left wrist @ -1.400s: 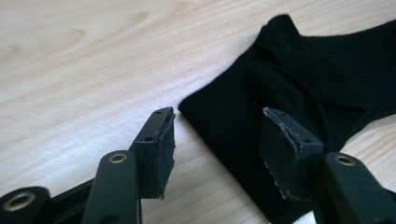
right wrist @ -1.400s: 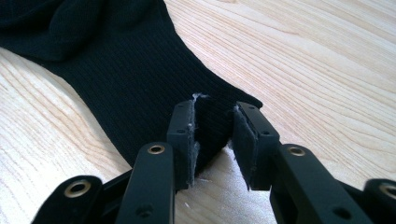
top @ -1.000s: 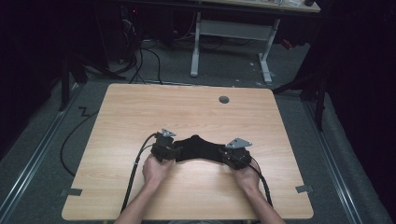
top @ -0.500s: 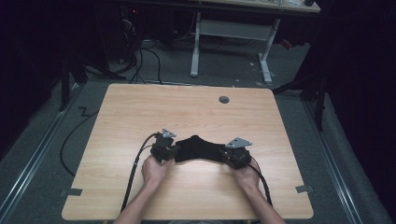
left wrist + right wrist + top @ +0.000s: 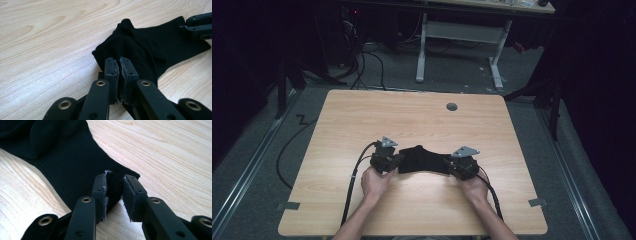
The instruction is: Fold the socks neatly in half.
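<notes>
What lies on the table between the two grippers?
A black sock spans the stretch from the left gripper to the right gripper, lying on the table, as the high view shows.

A black ribbed sock lies flat on my wooden table, bunched at its left end

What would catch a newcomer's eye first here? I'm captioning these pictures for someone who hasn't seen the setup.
A black sock lies on the near middle of the pale wooden table, between two hands. The left hand-held gripper is pinched shut on its bunched end; the right hand-held gripper straddles the ribbed cuff, jaws slightly apart.
</notes>
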